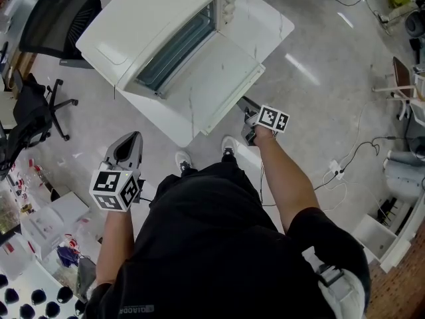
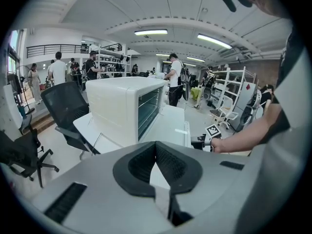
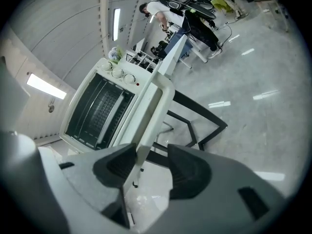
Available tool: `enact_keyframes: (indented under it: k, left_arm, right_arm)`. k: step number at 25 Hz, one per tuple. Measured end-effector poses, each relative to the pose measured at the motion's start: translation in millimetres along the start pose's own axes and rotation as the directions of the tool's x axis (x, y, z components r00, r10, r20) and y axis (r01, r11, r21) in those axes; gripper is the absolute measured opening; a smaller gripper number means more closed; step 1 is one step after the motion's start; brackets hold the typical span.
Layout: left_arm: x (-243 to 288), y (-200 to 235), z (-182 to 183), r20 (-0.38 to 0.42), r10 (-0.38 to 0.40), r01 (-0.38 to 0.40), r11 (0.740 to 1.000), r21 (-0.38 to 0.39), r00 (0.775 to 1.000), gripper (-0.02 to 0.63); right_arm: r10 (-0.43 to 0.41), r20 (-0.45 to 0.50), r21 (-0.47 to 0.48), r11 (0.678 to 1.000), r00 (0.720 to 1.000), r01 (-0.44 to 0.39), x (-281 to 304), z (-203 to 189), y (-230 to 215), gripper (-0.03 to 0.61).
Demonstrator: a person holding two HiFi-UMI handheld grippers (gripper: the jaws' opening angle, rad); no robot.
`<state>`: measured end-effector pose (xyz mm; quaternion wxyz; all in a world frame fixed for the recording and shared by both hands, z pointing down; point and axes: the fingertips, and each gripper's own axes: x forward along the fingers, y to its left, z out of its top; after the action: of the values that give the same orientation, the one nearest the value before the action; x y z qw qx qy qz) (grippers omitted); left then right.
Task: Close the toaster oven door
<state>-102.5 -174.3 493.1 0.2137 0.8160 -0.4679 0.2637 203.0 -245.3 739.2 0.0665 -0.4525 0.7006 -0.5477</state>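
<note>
The white toaster oven [image 1: 159, 25] stands on a white table [image 1: 265, 18], and its door [image 1: 212, 78] lies open and flat toward me. My right gripper [image 1: 251, 119] is at the door's near right corner. In the right gripper view its jaws [image 3: 151, 167] stand open. The door's front edge [image 3: 156, 101] runs between them close to the left pad [image 3: 117, 167], with a gap to the right pad. The left gripper [image 1: 126, 145] hangs off to the left, away from the oven [image 2: 124, 106]. It is shut [image 2: 156, 145] with nothing in it.
Black office chairs [image 1: 56, 18] stand left of the table. A cable and power strip [image 1: 335, 171] lie on the floor at right. Storage boxes [image 1: 46, 224] sit at the lower left. The table's black legs [image 3: 195, 116] show below the door. People [image 2: 58, 69] stand far behind.
</note>
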Motion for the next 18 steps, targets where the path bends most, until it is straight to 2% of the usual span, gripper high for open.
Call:
enact_keyframes:
  k: [3,10,11,13,18]
  left_arm:
    - [1,2,-1,0.001,-0.001,0.001,1.0,-0.007,1.0,0.003]
    - [7,-1,1,0.011,-0.023,0.023,1.0,-0.012,1.0,0.003]
    - [7,-1,1,0.012,-0.026,0.026,1.0,-0.011,1.0,0.003]
    - [8,-3,2,0.016,-0.034,0.034,0.999,-0.009,0.999,0.003]
    - [9,-2,5,0.03,-0.035,0.036,0.999,-0.009,0.999,0.003]
  right_arm:
    - [0.005,0.003,-0.013,1.0,1.0,-0.005,-4,3,9,0.206]
    - [0.102,0.022,-0.028,0.994,0.995,-0.101,-8,21,49,0.206]
    - [0.11,0.022,-0.03,0.994,0.994,-0.109,-8,22,54,0.2]
    - [0.131,0.028,-0.027,0.991,0.991,-0.13,-9,24,63,0.146]
    - [0.168,0.063,0.019,0.985,0.984,-0.169,-13,34,79,0.137]
